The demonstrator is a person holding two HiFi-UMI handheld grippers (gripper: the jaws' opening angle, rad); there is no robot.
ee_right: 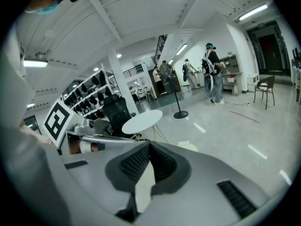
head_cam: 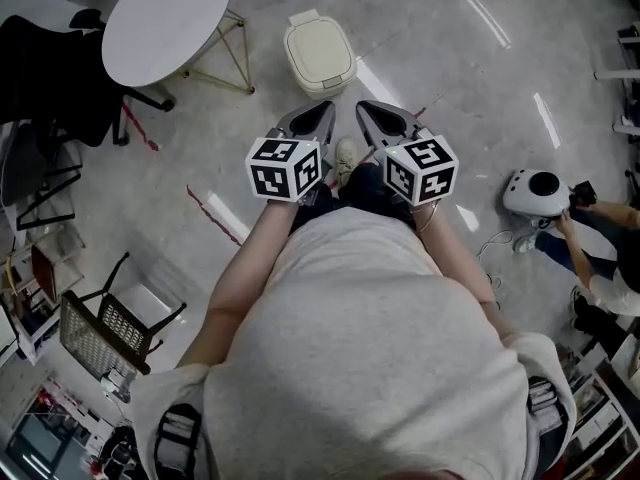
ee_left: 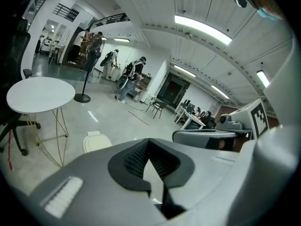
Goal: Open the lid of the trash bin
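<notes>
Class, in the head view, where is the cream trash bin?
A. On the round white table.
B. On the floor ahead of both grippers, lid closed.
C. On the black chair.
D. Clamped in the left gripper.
B: the trash bin stands on the floor beyond the left gripper and right gripper, its lid down, untouched.

Both forearms stretch forward side by side; left gripper (head_cam: 320, 110) and right gripper (head_cam: 368, 110) point ahead, jaws together, holding nothing
</notes>
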